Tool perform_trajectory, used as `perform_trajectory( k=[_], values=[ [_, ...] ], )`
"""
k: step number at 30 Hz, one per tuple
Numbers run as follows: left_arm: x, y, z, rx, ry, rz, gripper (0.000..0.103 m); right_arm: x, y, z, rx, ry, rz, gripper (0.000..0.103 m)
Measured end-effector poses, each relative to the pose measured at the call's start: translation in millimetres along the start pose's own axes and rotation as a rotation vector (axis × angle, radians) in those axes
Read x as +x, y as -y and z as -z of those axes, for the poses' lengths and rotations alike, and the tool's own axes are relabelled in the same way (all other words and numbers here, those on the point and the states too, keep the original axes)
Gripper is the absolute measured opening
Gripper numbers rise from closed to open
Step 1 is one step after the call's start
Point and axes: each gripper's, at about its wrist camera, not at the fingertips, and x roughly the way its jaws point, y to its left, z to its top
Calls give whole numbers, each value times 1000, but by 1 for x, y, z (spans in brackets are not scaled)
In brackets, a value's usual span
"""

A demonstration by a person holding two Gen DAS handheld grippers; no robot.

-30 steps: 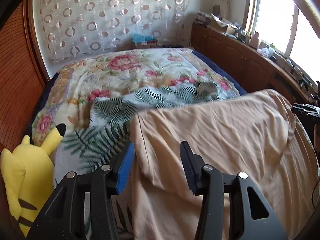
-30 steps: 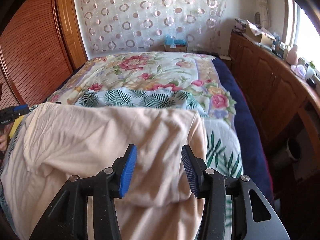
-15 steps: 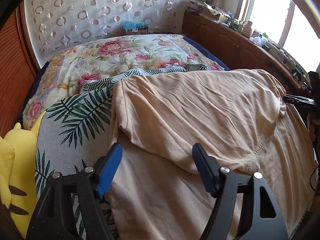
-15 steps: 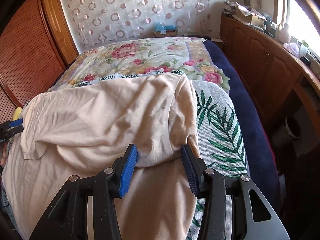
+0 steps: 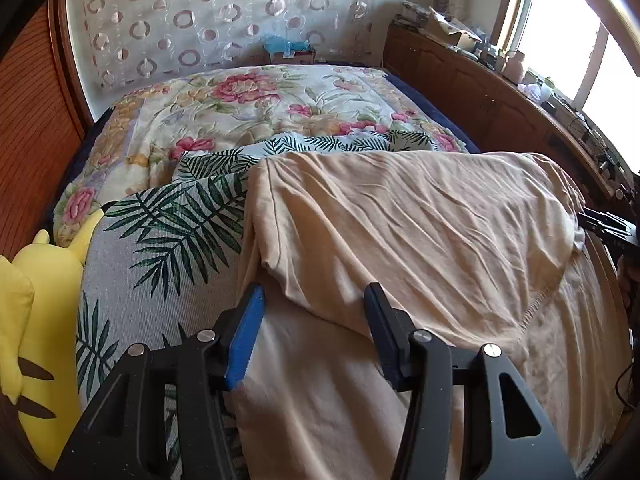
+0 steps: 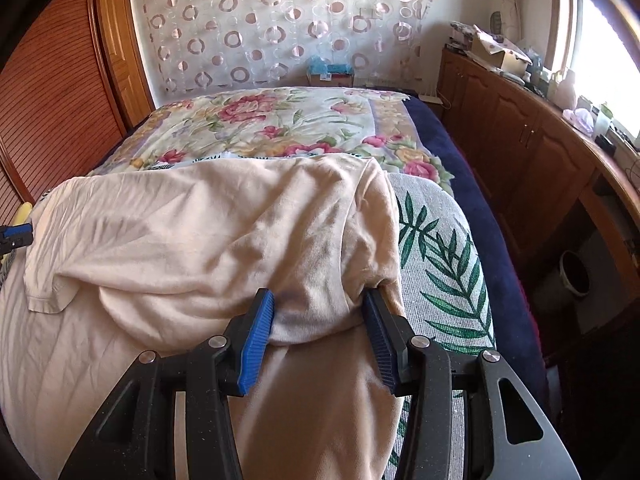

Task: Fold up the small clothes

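Fabric in soft peach-beige knit: thin, creased garment (image 5: 400, 240) spread over the near end of the bed and doubled back on itself, with the upper layer ending in a rounded fold low in both views. Stitched hem at lower right of the left-wrist view. Short sleeve lying flat at centre left of the right-wrist view.

Left claw (image 5: 312, 312) at bottom centre, black frame with ribbed blue pads, partly open after just closing somewhat. Folded edge of the garment between the pads, with no clear pinch on it. Right claw (image 6: 318, 312) at bottom centre of its own view, half closed and gripping a bunched roll of the garment, both pads pressed into the cloth.

Under the garment, grey woven throw (image 5: 160, 240) printed with green palm fronds. Beyond it, toward the top, flowered quilt (image 5: 248, 104) in pink and cream. Yellow plush toy (image 5: 36, 280) with black stripes at the left edge. Sheer curtain (image 6: 280, 20) patterned with rings across the far wall. Glossy wooden cabinets (image 6: 520, 140) along the right, cluttered on top, including an open cardboard box (image 6: 496, 52). Round dark pot (image 6: 576, 272) on the floor at right. Ribbed reddish wooden panels (image 6: 52, 100) on the left.
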Motion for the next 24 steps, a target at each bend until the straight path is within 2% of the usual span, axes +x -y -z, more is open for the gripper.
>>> perform_trajectory(
  k=[2, 4, 5, 6, 7, 9, 13, 15, 16, 17, 20, 24],
  values=[
    [2, -3, -4, -7, 7, 4, 53, 4, -1, -4, -2, -1, 0, 49],
    [4, -8, -9, -27, 14, 20, 44, 8, -2, -5, 0, 0, -3, 49],
    [6, -10, -11, -42, 12, 38, 31, 7, -1, -4, 4, 0, -8, 49],
    [8, -12, -14, -55, 7, 65, 24, 9, -2, -5, 6, 0, -11, 49],
    [9, -11, -16, -59, 8, 72, 22, 11, -3, -6, 7, 0, -12, 49],
    [9, -10, -19, -53, 22, 60, 7, 13, -6, -7, 5, 0, -9, 49],
    [1, -5, -20, -37, 68, 52, 5, 14, -7, -7, -5, -1, 0, 48],
    [-4, -4, -23, -35, 81, 53, 5, 14, -8, -10, -59, -9, 32, 32],
    [-7, -3, -25, -34, 90, 49, 5, 14, -6, -13, -62, -19, 9, 15],
    [-11, -2, -26, -35, 104, 50, 5, 14, -5, -16, -58, -26, -12, 9],
    [-26, -2, -29, -48, 156, 78, 5, 8, -10, -23, -96, 14, 3, 7],
    [-43, -1, -33, -52, 202, 67, 5, -3, -10, -29, -96, 80, -11, 7]
  ],
)
